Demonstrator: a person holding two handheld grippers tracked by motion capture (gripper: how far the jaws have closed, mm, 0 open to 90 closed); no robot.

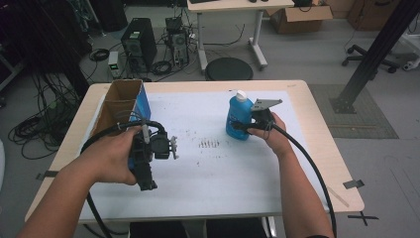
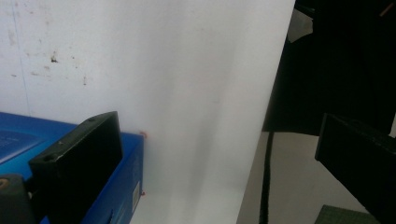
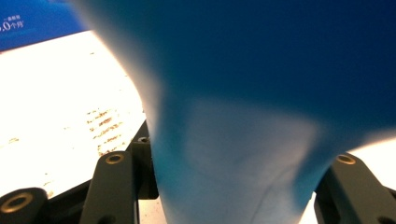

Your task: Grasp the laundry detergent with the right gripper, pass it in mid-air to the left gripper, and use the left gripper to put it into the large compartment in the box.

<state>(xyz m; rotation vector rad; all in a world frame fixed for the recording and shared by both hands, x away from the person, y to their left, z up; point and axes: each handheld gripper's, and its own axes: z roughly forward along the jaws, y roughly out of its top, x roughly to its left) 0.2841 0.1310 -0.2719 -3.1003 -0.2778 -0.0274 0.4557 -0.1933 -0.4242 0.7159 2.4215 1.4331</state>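
A blue bottle [image 1: 237,116] with a white cap stands upright on the white sheet [image 1: 223,173], right of centre. My right gripper [image 1: 246,127] is shut on its lower body from the right; in the right gripper view the blue bottle [image 3: 261,93] sits between the jaws of that gripper [image 3: 233,186]. My left gripper [image 1: 147,179] is held low at the front left, pointing back toward the table's near edge. Its jaws stand wide apart over the sheet in the left gripper view [image 2: 219,140]. A blue box [image 2: 18,140] lies against the outside of its left jaw.
An open cardboard box [image 1: 120,101] with a blue side stands at the table's back left. Dark smudges [image 1: 208,144] mark the sheet's middle. On the floor beyond are computer towers [image 1: 138,42], a round black stool [image 1: 229,68], cables and a second table.
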